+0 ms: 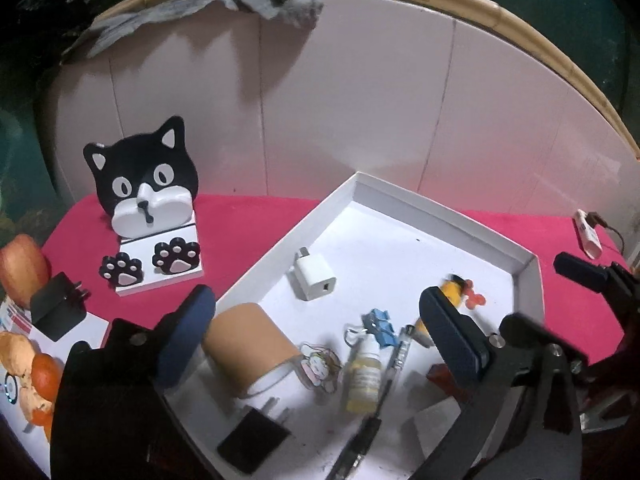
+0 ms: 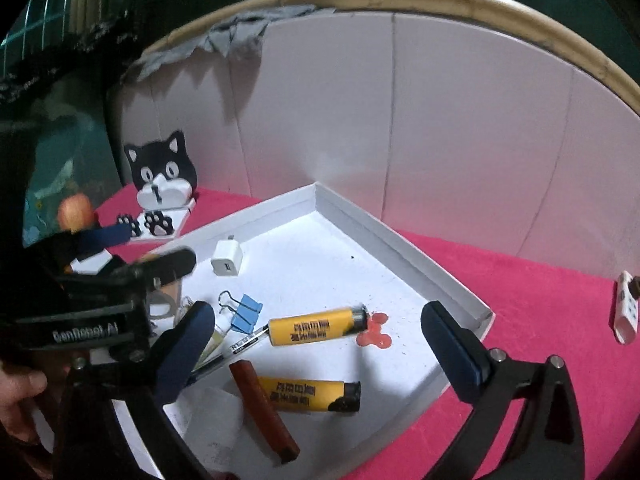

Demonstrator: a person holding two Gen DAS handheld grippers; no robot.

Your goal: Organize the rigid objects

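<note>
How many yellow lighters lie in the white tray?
2: one lighter mid-tray beside the pink bone piece, another lighter nearer, against the red-brown stick. Others may be hidden.

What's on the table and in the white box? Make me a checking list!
Surface: pink cloth on the table.
Job's things: white tray holds two yellow lighters, white charger, blue binder clip, dropper bottle, pen, cardboard tube, black plug.
Clutter: cat ornament, another black plug, fruit, all outside the tray.
Grippers: left gripper and right gripper open, empty, above the tray.
Cables: white adapter with dark lead at the cloth's edge.
Surroundings: white backboard.
</note>
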